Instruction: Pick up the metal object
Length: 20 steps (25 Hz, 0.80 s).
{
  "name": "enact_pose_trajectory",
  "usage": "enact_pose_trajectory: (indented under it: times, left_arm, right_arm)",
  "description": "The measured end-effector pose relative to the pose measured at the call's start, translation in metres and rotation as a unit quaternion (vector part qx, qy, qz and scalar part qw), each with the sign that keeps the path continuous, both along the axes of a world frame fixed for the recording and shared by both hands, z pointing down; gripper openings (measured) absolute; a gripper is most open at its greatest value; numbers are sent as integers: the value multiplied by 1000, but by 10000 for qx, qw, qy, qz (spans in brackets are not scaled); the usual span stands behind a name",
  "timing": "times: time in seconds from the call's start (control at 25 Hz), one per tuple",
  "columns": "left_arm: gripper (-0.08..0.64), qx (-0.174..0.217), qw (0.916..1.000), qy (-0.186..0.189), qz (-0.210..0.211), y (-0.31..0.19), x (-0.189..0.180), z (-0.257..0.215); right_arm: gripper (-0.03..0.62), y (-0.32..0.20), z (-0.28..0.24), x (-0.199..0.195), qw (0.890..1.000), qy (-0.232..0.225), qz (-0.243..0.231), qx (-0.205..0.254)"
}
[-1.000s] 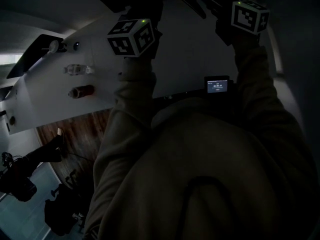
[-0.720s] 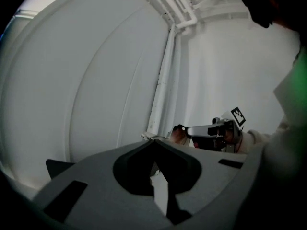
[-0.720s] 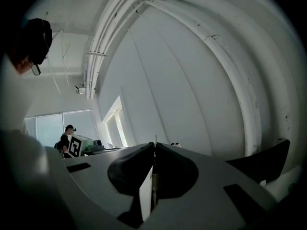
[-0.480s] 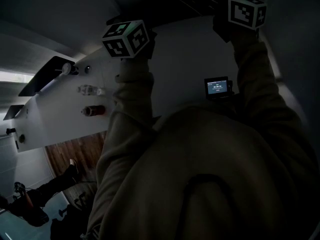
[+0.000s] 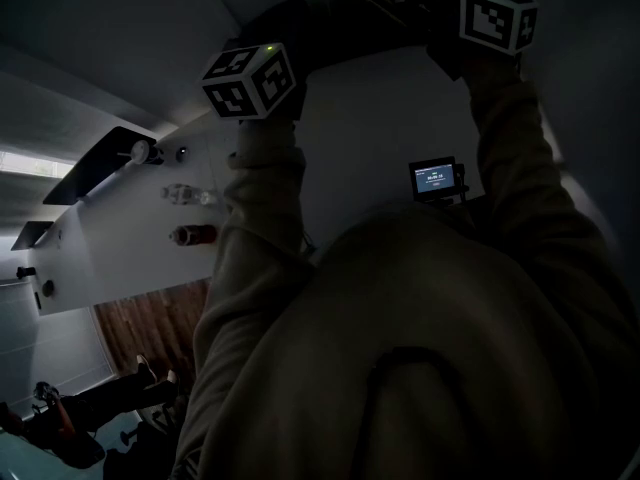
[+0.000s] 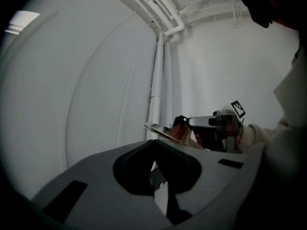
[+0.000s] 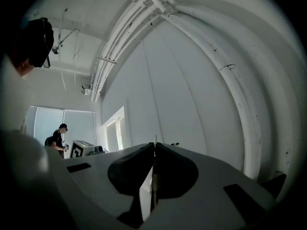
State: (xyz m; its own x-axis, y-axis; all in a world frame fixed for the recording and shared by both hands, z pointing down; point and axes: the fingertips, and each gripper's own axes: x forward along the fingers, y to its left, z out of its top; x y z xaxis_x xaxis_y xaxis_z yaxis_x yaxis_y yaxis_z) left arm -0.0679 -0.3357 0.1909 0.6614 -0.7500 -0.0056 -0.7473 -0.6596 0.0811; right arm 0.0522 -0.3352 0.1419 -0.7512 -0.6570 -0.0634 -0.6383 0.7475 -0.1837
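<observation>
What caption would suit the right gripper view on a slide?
Right gripper clamped on a thin metal sheet seen edge-on, white pipes behind.

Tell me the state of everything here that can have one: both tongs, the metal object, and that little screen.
Metal object, held up by both tongs.
Left tongs, shut on its near edge.
Right tongs, shut on it, the thin sheet edge-on between them.
Small screen, lit.

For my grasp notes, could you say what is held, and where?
The left claw and right claw pinch a thin metal sheet by its edges.
</observation>
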Motion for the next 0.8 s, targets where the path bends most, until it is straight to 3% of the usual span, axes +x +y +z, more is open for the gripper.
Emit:
enact_pose_trajectory:
  times: [0.8]
  left_arm:
    - [5,-57,10000,-7,54,-1,2,3]
  right_arm:
    - [34,-2,5,1,9999,73,39,-87]
